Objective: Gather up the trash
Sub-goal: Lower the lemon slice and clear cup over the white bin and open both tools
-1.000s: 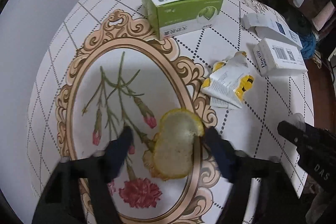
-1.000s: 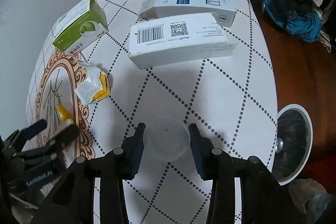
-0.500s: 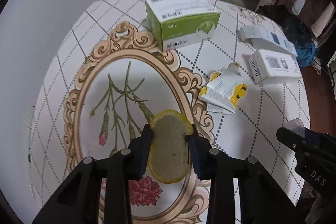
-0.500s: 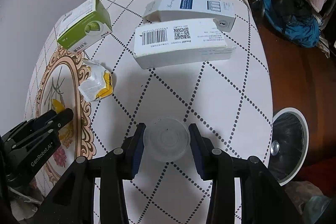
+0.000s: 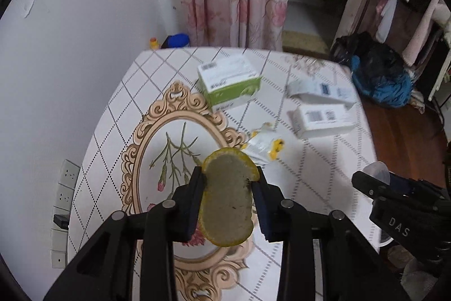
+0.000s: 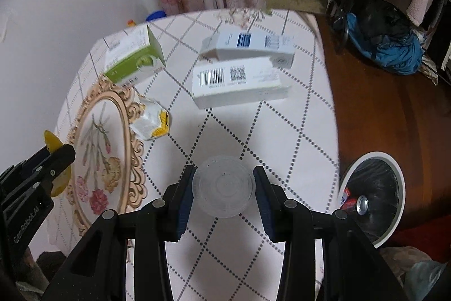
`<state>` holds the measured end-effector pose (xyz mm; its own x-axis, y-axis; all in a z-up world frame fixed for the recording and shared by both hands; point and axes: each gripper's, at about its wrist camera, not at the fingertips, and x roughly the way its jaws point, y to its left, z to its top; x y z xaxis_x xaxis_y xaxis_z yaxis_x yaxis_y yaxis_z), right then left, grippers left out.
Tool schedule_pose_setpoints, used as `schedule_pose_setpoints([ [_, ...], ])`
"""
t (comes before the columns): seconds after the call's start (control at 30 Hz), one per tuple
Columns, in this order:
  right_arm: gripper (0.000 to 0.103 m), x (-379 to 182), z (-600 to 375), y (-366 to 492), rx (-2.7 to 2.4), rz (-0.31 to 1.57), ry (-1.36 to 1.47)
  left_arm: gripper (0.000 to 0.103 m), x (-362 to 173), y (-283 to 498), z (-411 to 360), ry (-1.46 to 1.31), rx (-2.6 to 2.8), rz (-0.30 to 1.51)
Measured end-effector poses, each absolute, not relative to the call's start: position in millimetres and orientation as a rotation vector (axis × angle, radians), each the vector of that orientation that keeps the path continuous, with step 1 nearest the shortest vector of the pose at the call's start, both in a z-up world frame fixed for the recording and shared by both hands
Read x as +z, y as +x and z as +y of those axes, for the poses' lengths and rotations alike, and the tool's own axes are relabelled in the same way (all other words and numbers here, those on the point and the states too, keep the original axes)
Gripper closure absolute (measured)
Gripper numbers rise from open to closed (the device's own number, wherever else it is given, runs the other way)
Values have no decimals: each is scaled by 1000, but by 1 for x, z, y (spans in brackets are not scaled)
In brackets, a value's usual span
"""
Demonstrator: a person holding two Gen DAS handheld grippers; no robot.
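Left hand-held gripper (image 5: pixel 227 185) clamped on a yellow-rimmed, dull-fleshed citrus slice (image 5: pixel 227 199), held above the oval floral print on the table (image 5: pixel 324 160); right hand-held gripper (image 6: pixel 224 186) clamped on a clear round plastic lid (image 6: pixel 224 185), also above the table. Judged partway: two pieces in hand, neither binned; the white-rimmed, black-lined trash bin (image 6: pixel 394 205) on the floor at 3 o'clock of the right gripper already holds a can. Left on the table: crumpled white-and-yellow wrapper (image 6: pixel 150 120) at 10 o'clock, green-and-white carton (image 6: pixel 135 61) at 11, two white barcode boxes (image 6: pixel 239 86) at 12.
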<state>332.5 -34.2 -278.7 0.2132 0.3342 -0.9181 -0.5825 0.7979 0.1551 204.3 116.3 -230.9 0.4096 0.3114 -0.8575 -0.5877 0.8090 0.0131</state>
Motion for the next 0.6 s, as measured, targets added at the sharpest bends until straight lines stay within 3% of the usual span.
schedule_pose_setpoints([
  [0.37, 60, -199, -124, 338, 621, 1088, -104, 73, -163, 226, 32, -270, 409, 885],
  [0.6, 60, -173, -226, 361, 506, 1055, -36, 73, -150, 277, -50, -241, 224, 880],
])
